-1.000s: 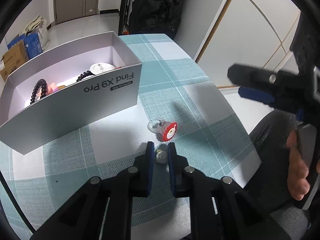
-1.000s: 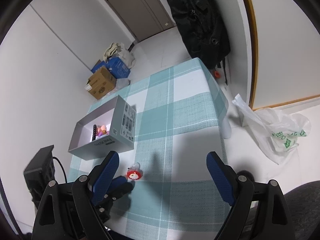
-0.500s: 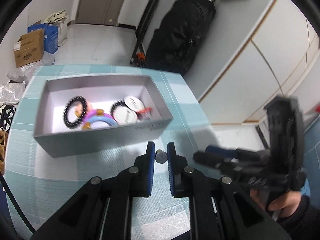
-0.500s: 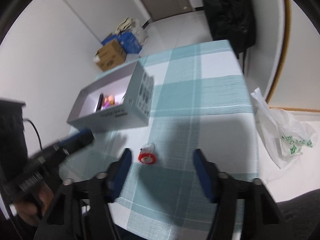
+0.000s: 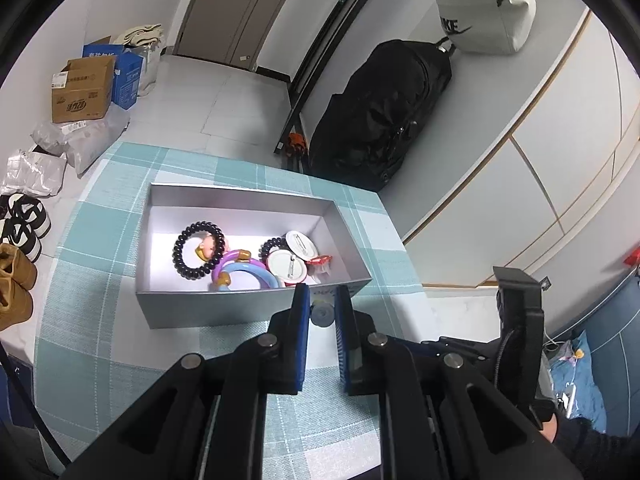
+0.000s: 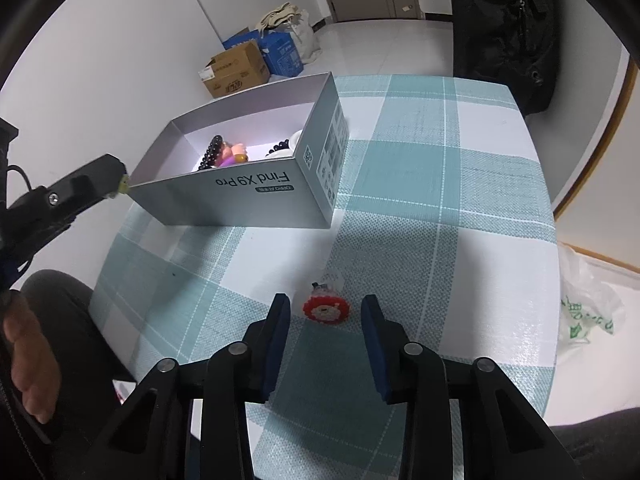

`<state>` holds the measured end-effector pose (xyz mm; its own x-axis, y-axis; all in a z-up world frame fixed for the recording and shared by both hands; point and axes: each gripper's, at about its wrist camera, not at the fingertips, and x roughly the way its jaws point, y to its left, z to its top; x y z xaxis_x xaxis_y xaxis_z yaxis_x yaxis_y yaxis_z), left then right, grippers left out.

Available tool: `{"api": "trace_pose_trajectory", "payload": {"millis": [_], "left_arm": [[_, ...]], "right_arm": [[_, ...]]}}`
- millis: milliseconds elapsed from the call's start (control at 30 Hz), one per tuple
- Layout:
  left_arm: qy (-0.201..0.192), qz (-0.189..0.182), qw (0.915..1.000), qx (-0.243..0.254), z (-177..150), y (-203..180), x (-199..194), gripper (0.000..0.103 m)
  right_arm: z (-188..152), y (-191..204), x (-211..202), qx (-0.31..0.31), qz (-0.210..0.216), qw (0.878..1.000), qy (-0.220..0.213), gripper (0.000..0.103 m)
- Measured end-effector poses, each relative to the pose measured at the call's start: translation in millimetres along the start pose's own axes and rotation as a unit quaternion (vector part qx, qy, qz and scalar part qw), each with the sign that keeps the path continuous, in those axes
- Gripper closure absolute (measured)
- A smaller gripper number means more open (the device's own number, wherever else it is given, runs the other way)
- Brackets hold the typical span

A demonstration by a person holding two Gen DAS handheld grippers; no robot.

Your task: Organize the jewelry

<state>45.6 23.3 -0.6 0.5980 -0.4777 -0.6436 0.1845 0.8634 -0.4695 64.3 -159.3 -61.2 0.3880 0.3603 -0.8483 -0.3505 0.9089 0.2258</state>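
Observation:
My left gripper (image 5: 322,314) is shut on a small round grey trinket (image 5: 322,314) and holds it in the air just in front of the near wall of the silver box (image 5: 200,308). The box holds black bead bracelets (image 5: 198,250), a purple and blue bangle (image 5: 244,270) and white badges (image 5: 286,266). In the right wrist view my right gripper (image 6: 325,320) is open, its fingers either side of a red round charm (image 6: 326,309) lying on the checked cloth. The left gripper (image 6: 80,186) shows there beside the box (image 6: 240,196).
The table carries a teal and white checked cloth (image 6: 420,208). A white plastic bag (image 6: 588,312) lies on the floor to the right. A black bag (image 5: 376,120), cardboard boxes (image 5: 82,92) and shoes (image 5: 20,232) stand on the floor beyond the table.
My left gripper has lifted the trinket off the cloth and carried it up to the box. My right gripper has come down to the red charm, narrowing its opening.

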Motion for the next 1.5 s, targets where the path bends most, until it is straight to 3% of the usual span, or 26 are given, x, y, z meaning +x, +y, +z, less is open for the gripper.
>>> {"api": "trace_pose_trajectory", "payload": {"millis": [133,533,1200,1500], "left_arm": [[0.0,-0.001,1.0,-0.007,2,5,-2,0.095],[0.0,-0.003,0.9999,-0.015,3,10,-5,0.095],[-0.001,0.012,0.9998,-0.016,21,21,2,0.095],[-0.001,0.018,0.9995,-0.026,32,33,9,0.095]], "right_arm": [[0,6,1,-0.016,-0.008,1.0,-0.006,0.081],[0,5,-1,-0.018,-0.011,1.0,-0.019,0.084],[32,8,-54,0.007,0.087,0.988,-0.128,0.084],[69,23,-45,-0.004,0.124,0.982,-0.145,0.084]]}}
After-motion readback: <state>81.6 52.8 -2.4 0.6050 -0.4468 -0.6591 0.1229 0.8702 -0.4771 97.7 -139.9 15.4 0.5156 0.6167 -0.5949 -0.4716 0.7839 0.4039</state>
